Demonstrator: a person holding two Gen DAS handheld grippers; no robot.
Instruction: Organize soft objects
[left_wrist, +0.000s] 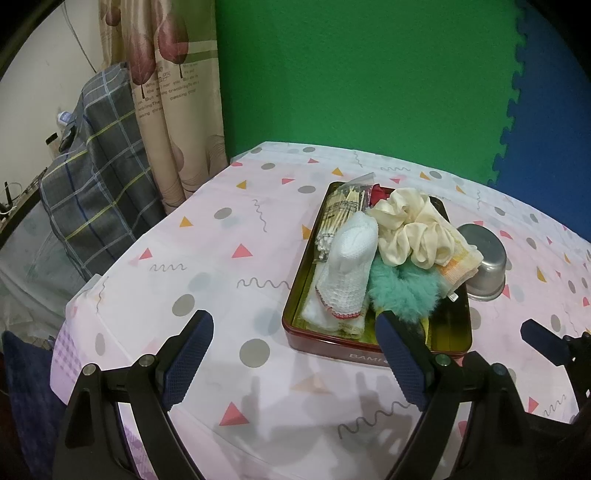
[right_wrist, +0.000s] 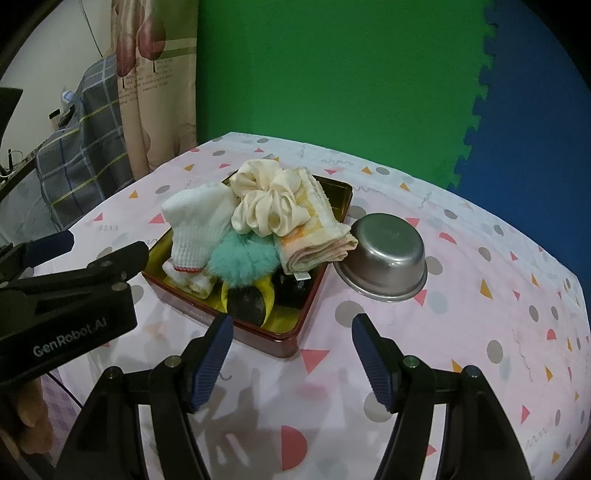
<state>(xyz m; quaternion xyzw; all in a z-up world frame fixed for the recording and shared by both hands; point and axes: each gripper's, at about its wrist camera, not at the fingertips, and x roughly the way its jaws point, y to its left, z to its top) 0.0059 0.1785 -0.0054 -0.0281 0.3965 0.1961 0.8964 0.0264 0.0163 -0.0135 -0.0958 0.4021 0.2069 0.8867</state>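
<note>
On the patterned tablecloth (left_wrist: 229, 236), both spread, empty grippers (left_wrist: 295, 358) (right_wrist: 291, 362) should approach the tin (left_wrist: 373, 350), pinching the cream scrunchie (right_wrist: 266, 206) gently from above.

Two hand-held grippers poised, jaws apart.

The left black gripper with blue ribbed pads (left_wrist: 295, 354) stands wide open, angled downward, holding nothing. Beside it the right black gripper with blue ribbed pads (right_wrist: 293, 354) tilts down likewise, pads parted and empty.
</note>
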